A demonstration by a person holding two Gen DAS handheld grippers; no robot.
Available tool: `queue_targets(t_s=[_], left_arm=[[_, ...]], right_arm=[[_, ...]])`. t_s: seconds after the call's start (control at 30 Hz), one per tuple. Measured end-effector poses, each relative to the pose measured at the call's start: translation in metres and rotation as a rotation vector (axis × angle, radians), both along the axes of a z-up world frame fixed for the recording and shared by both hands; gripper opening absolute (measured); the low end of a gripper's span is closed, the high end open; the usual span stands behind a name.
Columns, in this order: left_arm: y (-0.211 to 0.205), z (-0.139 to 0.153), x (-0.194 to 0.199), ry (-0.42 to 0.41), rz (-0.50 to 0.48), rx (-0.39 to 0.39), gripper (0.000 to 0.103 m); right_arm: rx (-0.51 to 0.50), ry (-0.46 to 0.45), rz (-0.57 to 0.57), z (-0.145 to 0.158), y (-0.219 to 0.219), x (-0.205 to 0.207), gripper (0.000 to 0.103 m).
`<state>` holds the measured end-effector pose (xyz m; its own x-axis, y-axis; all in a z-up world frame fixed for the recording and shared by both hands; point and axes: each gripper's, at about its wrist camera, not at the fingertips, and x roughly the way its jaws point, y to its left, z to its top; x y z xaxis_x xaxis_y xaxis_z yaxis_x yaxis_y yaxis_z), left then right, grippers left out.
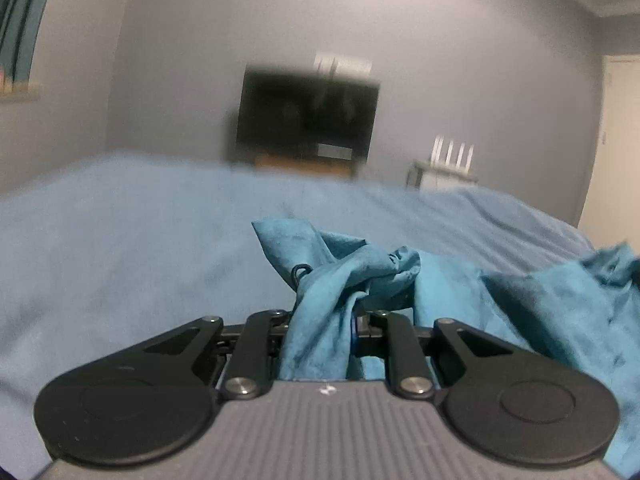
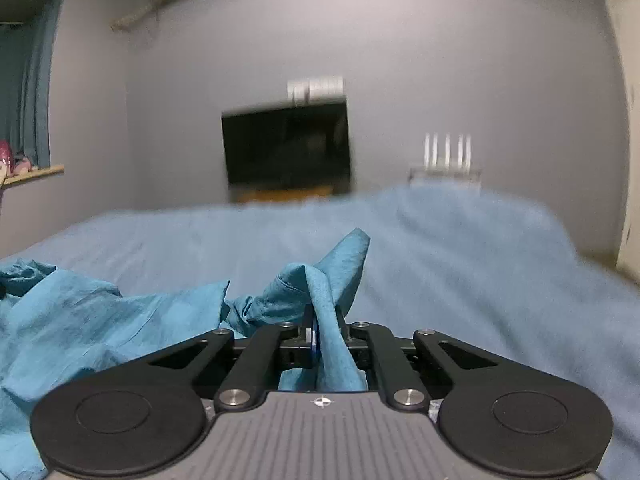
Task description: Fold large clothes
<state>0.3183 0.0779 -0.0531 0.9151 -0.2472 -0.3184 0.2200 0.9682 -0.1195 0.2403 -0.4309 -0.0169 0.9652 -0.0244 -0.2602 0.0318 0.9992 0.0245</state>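
A teal garment [image 1: 500, 304] lies bunched on a light blue bed [image 1: 120, 240]. In the left wrist view my left gripper [image 1: 322, 320] is shut on a gathered corner of the garment, and the cloth covers its fingertips. A small black loop [image 1: 301, 270] shows on that corner. The cloth runs off to the right. In the right wrist view my right gripper [image 2: 325, 320] is shut on another corner of the teal garment [image 2: 88, 320], which stands up in a peak between the fingers. The rest of the cloth spreads to the left over the bed [image 2: 480, 280].
Beyond the bed a dark television [image 1: 308, 116] hangs on the grey wall above a low wooden stand. A white router with antennas [image 1: 454, 154] sits to its right. Curtains and a windowsill [image 2: 24, 120] are at the left, a pale door [image 1: 616, 140] at the right.
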Motion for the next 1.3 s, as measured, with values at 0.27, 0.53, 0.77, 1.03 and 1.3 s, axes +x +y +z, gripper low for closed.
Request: queue_targets(t_s=[0.27, 0.53, 0.77, 1.03, 1.3], left_arm=[[-0.016, -0.031, 0.021, 0.096, 0.202, 0.149, 0.073], [-0.004, -0.01, -0.003, 0.091, 0.165, -0.172, 0.083], [-0.101, -0.014, -0.043, 0.25, -0.157, -0.039, 0.084], [-0.173, -0.054, -0.087, 0.326, -0.306, 0.309, 0.085], [-0.166, -0.023, -0.144, 0.24, -0.326, 0.162, 0.087]], right_arm=[[-0.013, -0.011, -0.217, -0.009, -0.006, 0.009, 0.059], [0.033, 0.04, -0.052, -0.016, 0.016, 0.016, 0.063], [-0.082, 0.224, 0.307, -0.037, 0.11, 0.019, 0.073], [-0.213, 0.399, 0.214, -0.062, 0.129, -0.006, 0.076], [0.321, 0.359, -0.28, -0.033, 0.04, -0.068, 0.081]])
